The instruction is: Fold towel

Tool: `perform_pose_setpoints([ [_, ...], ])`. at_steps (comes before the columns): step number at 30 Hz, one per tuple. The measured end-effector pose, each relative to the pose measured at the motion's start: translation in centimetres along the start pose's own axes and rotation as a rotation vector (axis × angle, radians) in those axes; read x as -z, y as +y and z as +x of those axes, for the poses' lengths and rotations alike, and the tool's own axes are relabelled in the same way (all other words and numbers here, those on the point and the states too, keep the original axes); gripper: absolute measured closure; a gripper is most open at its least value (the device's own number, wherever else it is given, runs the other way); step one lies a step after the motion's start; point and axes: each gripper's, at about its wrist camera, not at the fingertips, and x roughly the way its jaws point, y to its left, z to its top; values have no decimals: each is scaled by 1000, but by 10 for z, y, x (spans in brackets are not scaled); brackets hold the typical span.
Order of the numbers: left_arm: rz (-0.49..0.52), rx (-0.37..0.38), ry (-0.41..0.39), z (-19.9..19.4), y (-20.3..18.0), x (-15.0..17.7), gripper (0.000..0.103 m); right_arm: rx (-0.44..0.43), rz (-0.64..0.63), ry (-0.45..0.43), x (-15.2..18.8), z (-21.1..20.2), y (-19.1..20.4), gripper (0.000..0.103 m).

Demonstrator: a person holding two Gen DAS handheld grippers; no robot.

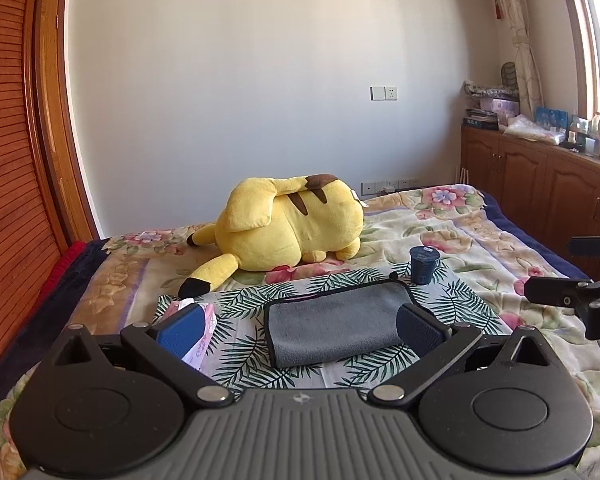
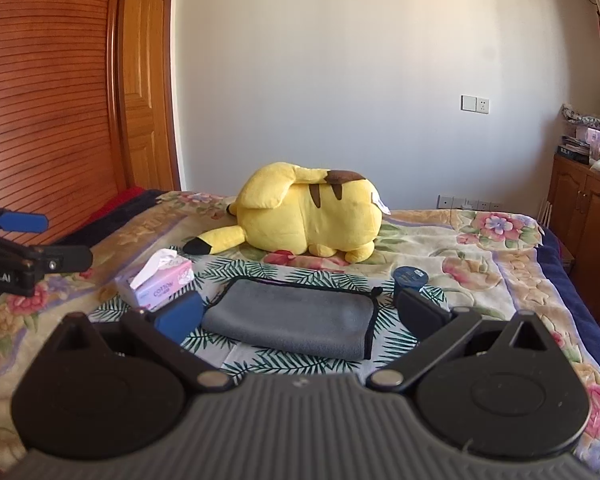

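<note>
Grey towel [image 1: 332,322] [image 2: 290,322], black-trimmed edges with a small black loop at its far right corner, already folded into a flat rectangular stack, fold along the near edge, lying long side across the view on the palm-leaf print cloth [image 1: 240,344] [image 2: 284,274], nothing touching it.

We hold our left claw [image 1: 300,330] with its jaws spread wide and nothing between them, raised off the bed [image 1: 480,240]. Just beyond its fingers lies the gray towel [image 1: 336,326], folded into a flat rectangle on a leaf-print cloth [image 1: 236,300]. Left of the towel sits a pink tissue box [image 1: 208,328]; behind its right corner stands a dark blue cup [image 1: 423,265]. Farther behind the towel lies a yellow plush toy [image 1: 288,222]. Well right of the towel, the right claw [image 1: 560,272] pokes into view.
</note>
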Motion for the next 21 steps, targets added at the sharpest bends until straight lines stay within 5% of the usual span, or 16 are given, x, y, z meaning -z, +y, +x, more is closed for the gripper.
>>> perform_pose_setpoints([
  [21,-26,13,21,-36,-24,60,16,11,19,2,44,-48,12,0],
])
